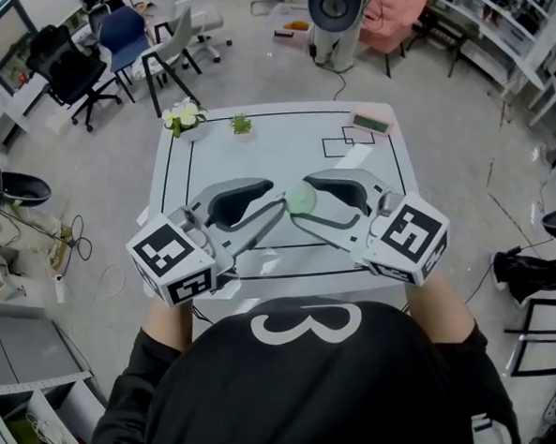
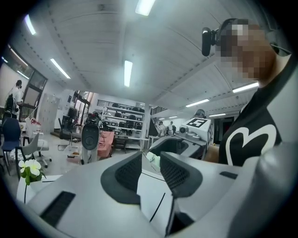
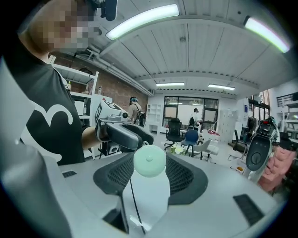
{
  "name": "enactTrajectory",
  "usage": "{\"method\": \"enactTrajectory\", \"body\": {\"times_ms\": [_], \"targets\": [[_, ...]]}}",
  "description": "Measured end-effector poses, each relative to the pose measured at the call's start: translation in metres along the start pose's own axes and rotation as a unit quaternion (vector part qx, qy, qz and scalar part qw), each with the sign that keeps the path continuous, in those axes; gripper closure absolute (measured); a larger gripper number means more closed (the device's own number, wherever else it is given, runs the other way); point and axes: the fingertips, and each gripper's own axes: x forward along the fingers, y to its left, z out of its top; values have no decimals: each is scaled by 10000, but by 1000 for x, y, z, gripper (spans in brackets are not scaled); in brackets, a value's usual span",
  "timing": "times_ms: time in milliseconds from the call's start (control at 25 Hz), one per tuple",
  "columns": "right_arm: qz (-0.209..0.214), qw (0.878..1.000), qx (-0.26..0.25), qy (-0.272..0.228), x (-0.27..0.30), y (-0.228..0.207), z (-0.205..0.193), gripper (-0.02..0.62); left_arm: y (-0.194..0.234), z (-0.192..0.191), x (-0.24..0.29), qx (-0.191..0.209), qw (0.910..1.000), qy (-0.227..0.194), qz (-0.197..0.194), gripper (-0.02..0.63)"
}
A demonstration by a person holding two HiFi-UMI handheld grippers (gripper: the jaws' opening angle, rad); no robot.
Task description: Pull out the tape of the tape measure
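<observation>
Tape measure (image 1: 302,198): small round pale-green case, held in the air in front of the person's chest, above the near half of the tabletop (image 1: 282,141). No tape is seen drawn out.
Right tool (image 3: 149,163): clamped on the case, 1 pad on each flat side, with the case at the very tips.
Left tool (image 2: 151,160): jaws a narrow gap apart, with the tabletop showing through the gap. The tips are right at the case's left edge. No pad is seen pressing on anything.
Key relation: the 2 tools point at each other, tip to tip, with the case between them. The case lies straight ahead of the left tool, just past its tips. My read is that the pull line runs across the person's front, left away from right.
Tape end: too small to place for certain, so the left tool needs it between its pads before any pull.
Nearer hand: both about equal; the right one carries the case.
Surroundings: white flowers (image 1: 185,119), a small green plant (image 1: 241,125) and a flat green item (image 1: 371,122) sit at the far tabletop edge, well apart from the tools.
Obstruction: nothing seen on the pull line.
</observation>
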Motion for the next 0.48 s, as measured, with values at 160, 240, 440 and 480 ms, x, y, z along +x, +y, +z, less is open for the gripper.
{"method": "enactTrajectory", "body": {"times_ms": [160,240,440,480], "targets": [[7,10000,-52,53,-3,6,1,371,-4,-4,-1,-36,10000,63,-8,524],[-22,10000,-56,67,-4,6,2,371,-7,-4,-1,-58,9999,75,-80,545],[-3,9999,-45,120,-4,5,-5,371,-8,-10,3,-29,9998,164,-107,577],[-7,9999,-37,134,-4,4,-6,371,-7,-11,4,-21,9998,188,-102,580]]}}
